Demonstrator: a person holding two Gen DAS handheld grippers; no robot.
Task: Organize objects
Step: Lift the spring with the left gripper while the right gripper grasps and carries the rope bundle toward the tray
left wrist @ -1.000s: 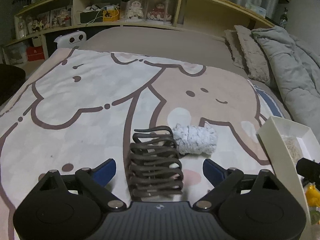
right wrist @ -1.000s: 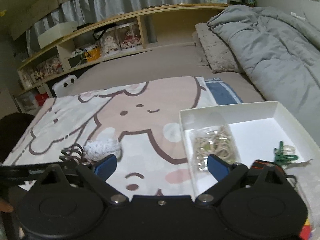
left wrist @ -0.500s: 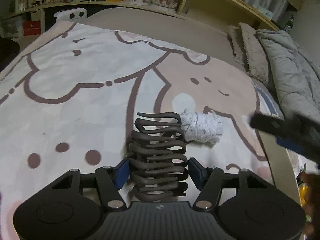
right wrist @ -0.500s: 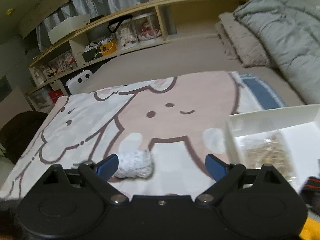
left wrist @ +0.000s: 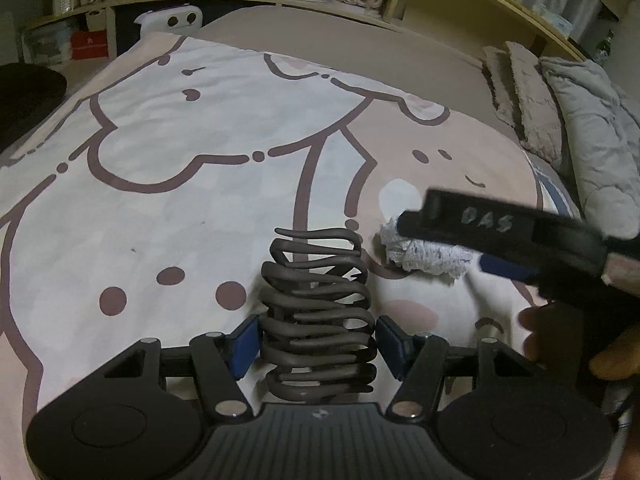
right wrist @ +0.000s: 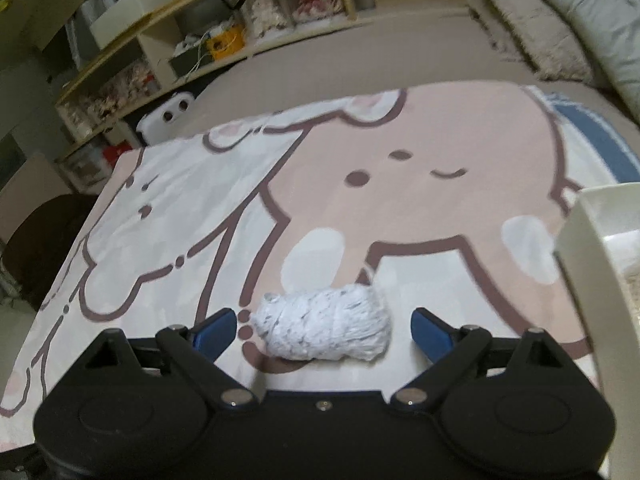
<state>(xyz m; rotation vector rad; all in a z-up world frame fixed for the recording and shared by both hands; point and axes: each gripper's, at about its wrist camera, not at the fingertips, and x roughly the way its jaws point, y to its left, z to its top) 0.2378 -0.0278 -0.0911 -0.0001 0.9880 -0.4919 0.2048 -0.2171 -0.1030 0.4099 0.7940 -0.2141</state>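
A dark brown wavy coil [left wrist: 320,320] lies on the cartoon-print bedspread [left wrist: 200,200]. My left gripper [left wrist: 319,344] is shut on it, its blue pads [left wrist: 245,344] pressing both sides. To its right lies a white speckled yarn ball [left wrist: 424,256]. In the right wrist view that yarn ball [right wrist: 326,328] sits between the fingers of my right gripper [right wrist: 323,330]. Those jaws are closing, with gaps left on both sides of the ball. One finger of the right gripper [left wrist: 500,268] reaches over the ball in the left wrist view.
A white box [right wrist: 580,240] stands at the right on the bedspread. A person's hand [left wrist: 560,332] shows at the right behind the right gripper. Pillows and a grey quilt [left wrist: 592,128] lie far right. Shelves [right wrist: 200,52] with dolls and boxes run along the back.
My left gripper has shut on the brown coil. The right gripper has swung left from over the white box and now straddles the yarn ball.
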